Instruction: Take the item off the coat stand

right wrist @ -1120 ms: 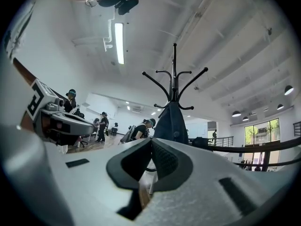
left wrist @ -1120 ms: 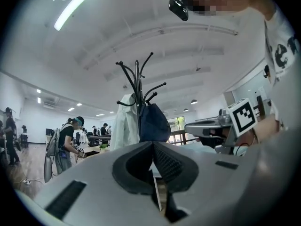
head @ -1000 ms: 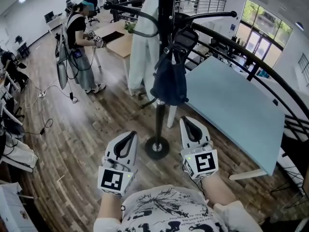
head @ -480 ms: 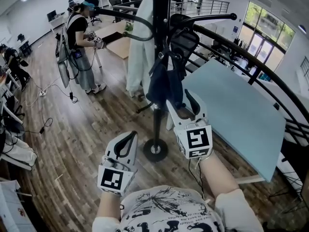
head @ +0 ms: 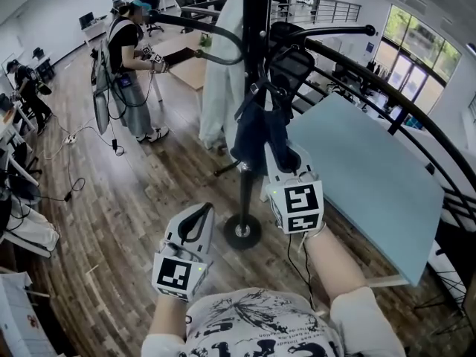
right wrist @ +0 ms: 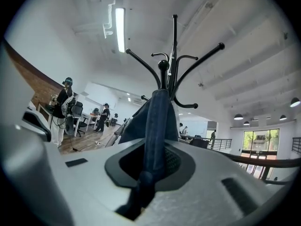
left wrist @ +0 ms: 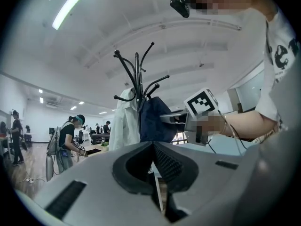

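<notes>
A dark blue bag [head: 256,136] hangs from a hook of the black coat stand [head: 256,21]. My right gripper [head: 279,155] is raised against the bag's lower edge, and its jaws are closing on a fold of the dark fabric. In the right gripper view the bag [right wrist: 157,121] runs down between the jaws of the right gripper [right wrist: 150,168], under the stand's hooks [right wrist: 174,46]. My left gripper [head: 199,210] hangs low near the stand's round base [head: 242,230], shut and empty. From the left gripper view the bag [left wrist: 155,119] and the right gripper [left wrist: 188,119] show ahead.
A white coat [head: 223,65] hangs on the stand's far side. A pale blue table [head: 357,162] stands right of the stand, with a dark curved railing [head: 416,117] beyond it. A person [head: 126,58] stands at a desk to the back left. The floor is wood planks.
My right gripper rose from beside the stand's base up to the bag, opened wide on the way, and its jaws have come in on the fabric. The left gripper stayed still.
</notes>
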### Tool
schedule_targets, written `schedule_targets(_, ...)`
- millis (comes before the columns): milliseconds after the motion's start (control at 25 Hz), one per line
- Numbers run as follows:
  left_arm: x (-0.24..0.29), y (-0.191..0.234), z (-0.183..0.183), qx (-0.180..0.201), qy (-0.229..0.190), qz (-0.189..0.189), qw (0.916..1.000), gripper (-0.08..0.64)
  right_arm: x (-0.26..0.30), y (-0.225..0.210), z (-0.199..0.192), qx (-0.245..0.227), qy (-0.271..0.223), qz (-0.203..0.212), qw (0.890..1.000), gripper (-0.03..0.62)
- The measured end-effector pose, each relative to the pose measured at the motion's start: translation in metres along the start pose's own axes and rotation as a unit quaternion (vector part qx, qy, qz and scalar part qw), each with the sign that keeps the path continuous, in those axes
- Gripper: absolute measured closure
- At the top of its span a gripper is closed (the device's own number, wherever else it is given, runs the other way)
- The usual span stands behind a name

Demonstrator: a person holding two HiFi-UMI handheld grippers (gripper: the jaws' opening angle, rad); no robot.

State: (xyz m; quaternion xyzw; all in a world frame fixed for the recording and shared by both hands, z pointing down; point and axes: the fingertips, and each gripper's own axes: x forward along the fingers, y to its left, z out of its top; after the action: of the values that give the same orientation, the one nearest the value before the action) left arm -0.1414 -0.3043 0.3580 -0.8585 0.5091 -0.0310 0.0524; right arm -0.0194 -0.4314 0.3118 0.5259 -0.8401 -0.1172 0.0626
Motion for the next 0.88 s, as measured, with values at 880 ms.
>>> schedule_targets(880,-0.008,-0.019,-0.011,-0.022,0.009,-0.018,0.9996,0.555,-0.083,-0.018,0.090,-0.007,-0.112,-0.012,0.994,0.588)
